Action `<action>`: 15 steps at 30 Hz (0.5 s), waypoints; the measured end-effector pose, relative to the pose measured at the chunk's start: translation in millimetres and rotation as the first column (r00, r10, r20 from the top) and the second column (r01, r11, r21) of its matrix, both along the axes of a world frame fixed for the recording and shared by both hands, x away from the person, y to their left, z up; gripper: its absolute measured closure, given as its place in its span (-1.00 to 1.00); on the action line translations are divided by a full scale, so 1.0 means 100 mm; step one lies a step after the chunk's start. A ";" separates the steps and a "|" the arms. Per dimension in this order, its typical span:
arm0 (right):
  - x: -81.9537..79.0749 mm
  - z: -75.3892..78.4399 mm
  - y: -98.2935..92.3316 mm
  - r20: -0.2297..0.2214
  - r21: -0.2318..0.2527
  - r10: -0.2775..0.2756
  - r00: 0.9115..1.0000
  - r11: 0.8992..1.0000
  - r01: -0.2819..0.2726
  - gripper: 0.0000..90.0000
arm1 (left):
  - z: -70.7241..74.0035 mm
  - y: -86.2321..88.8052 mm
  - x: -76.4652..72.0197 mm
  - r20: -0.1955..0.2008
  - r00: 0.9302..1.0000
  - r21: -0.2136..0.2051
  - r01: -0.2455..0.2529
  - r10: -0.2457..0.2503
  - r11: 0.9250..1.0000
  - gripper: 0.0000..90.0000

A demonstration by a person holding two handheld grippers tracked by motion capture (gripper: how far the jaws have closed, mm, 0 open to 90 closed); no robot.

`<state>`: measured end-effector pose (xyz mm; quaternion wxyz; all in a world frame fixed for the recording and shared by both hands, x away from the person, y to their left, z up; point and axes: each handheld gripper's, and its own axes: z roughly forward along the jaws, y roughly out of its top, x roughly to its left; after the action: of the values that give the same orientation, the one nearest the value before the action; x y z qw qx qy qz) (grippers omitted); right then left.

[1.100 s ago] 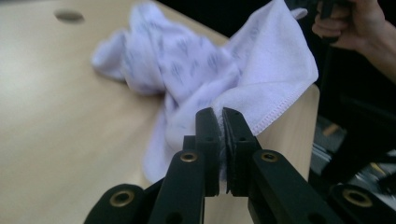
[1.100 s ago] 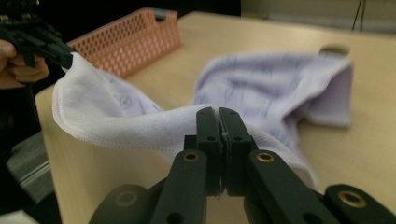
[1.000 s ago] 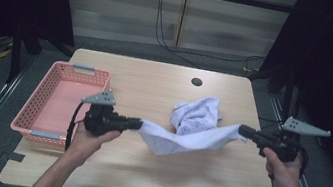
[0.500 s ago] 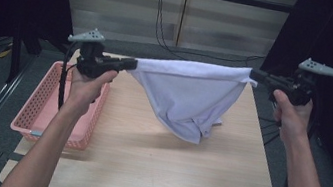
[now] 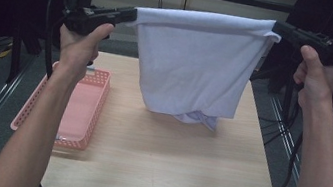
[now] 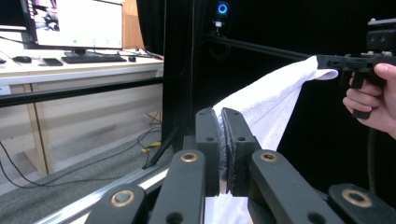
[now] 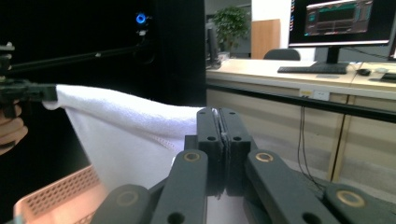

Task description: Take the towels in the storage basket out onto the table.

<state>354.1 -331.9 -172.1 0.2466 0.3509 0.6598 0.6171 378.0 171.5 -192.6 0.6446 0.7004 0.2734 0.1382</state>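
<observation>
A white towel [image 5: 194,62] hangs stretched between my two grippers, high above the wooden table [image 5: 163,164]. My left gripper [image 5: 134,15] is shut on its left top corner and my right gripper [image 5: 276,27] is shut on its right top corner. The towel's lower edge is bunched and just reaches the tabletop. In the left gripper view the jaws of the left gripper [image 6: 221,116] pinch the towel [image 6: 275,100], which runs off to the other hand. In the right gripper view the right gripper [image 7: 218,116] clamps the towel [image 7: 126,128].
A pink plastic basket [image 5: 78,110] sits at the table's left edge, also seen as the basket [image 7: 56,198] in the right gripper view. Dark curtains and a black rail stand behind the table. Desks with monitors [image 6: 74,23] lie beyond.
Both grippers rose from table height to well above it and moved apart. The towel went from a crumpled heap on the table to a taut, hanging sheet.
</observation>
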 end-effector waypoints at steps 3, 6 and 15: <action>-0.16 -0.23 0.03 -0.038 -0.041 0.030 0.999 0.999 -0.032 0.97 | -0.25 -0.02 -0.16 -0.037 0.999 0.038 0.037 -0.035 0.999 0.92; -0.43 -0.66 0.00 -0.102 -0.066 0.072 0.992 0.995 -0.079 0.97 | -0.65 -0.03 -0.44 -0.096 0.992 0.098 0.096 -0.087 0.991 0.92; -1.28 -1.83 -0.04 -0.272 -0.059 0.135 0.953 0.986 -0.157 0.97 | -1.80 -0.02 -1.17 -0.270 0.944 0.092 0.222 -0.191 0.971 0.92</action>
<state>226.0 -335.8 -354.7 0.1227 0.3710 0.7354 0.5537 260.8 169.1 -372.8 0.5708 0.7749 0.2713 -0.0066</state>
